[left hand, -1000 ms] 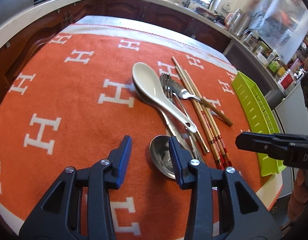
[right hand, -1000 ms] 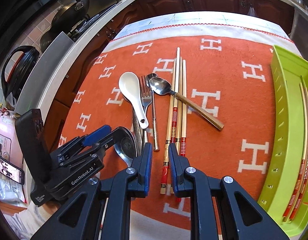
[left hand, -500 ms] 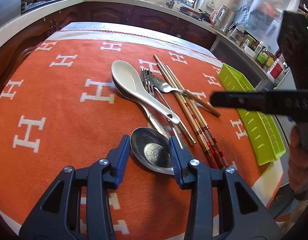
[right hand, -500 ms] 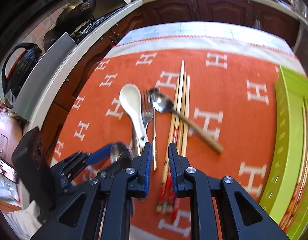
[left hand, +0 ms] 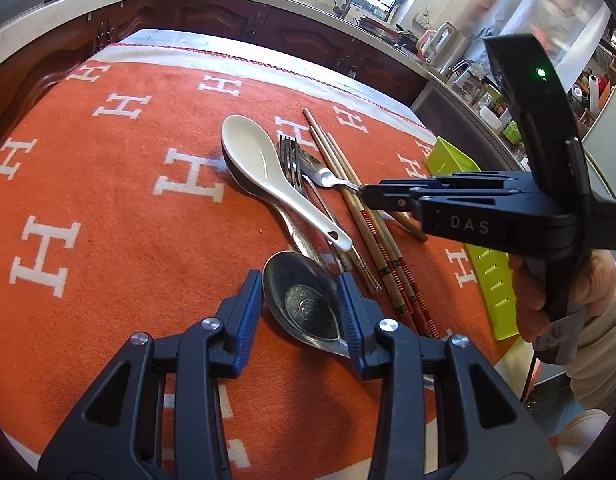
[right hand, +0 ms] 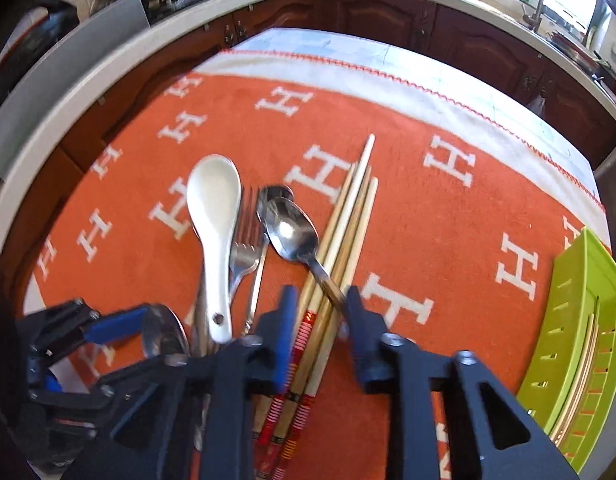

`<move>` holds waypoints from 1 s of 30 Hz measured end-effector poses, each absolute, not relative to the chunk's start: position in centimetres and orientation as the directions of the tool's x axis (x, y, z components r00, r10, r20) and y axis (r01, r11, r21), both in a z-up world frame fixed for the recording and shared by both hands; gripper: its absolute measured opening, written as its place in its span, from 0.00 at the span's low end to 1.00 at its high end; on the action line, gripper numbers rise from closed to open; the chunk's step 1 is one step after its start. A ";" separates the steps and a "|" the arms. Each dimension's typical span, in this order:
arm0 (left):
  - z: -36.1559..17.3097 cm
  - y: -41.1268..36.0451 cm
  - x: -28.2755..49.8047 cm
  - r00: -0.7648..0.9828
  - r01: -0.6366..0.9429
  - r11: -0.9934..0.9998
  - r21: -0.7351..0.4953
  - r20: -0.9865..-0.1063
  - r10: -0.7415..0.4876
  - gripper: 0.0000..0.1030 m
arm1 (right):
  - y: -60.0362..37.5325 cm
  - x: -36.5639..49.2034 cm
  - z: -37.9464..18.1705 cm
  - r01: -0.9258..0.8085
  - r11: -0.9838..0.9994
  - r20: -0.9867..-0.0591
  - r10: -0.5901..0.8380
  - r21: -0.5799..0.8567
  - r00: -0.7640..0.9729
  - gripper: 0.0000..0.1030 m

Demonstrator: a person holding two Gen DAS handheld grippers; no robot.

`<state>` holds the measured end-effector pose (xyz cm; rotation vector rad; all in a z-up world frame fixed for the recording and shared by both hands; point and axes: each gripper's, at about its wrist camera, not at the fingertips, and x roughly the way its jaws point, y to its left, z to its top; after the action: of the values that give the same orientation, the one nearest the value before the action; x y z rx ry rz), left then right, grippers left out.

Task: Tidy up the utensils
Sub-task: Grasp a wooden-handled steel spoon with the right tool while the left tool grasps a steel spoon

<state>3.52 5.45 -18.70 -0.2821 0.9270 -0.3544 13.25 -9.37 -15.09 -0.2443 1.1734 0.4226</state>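
Utensils lie in a pile on the orange cloth (left hand: 108, 208). My left gripper (left hand: 302, 296) is open, its blue pads on either side of the bowl of a large steel spoon (left hand: 304, 300). A white ceramic spoon (left hand: 264, 172) (right hand: 216, 216), a fork (left hand: 290, 160) (right hand: 244, 248), a small steel spoon with a wooden handle (left hand: 320, 174) (right hand: 292, 232) and several chopsticks (left hand: 372, 236) (right hand: 348, 232) lie beyond. My right gripper (right hand: 320, 316) is open, low over the chopsticks and the small spoon's handle. It also shows from the side in the left wrist view (left hand: 368, 196).
A green plastic tray (right hand: 576, 344) (left hand: 452, 160) with chopsticks in it sits at the cloth's right edge. Dark wooden cabinets and a pale countertop (left hand: 268, 0) ring the table. The cloth's near edge lies just below both grippers.
My right gripper has opened and moved forward and down over the chopsticks. My left gripper has come closer around the large spoon's bowl.
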 end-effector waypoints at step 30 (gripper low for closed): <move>-18.7 3.8 4.7 0.503 0.193 0.934 -0.300 -0.787 -0.357 0.06 | -10.2 14.5 -16.6 -0.466 0.873 -0.928 0.282 0.142 0.246 0.11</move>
<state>4.71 3.83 -18.69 -0.1819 0.9907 -0.3347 14.46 -10.17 -16.61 -0.1756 1.2211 0.5138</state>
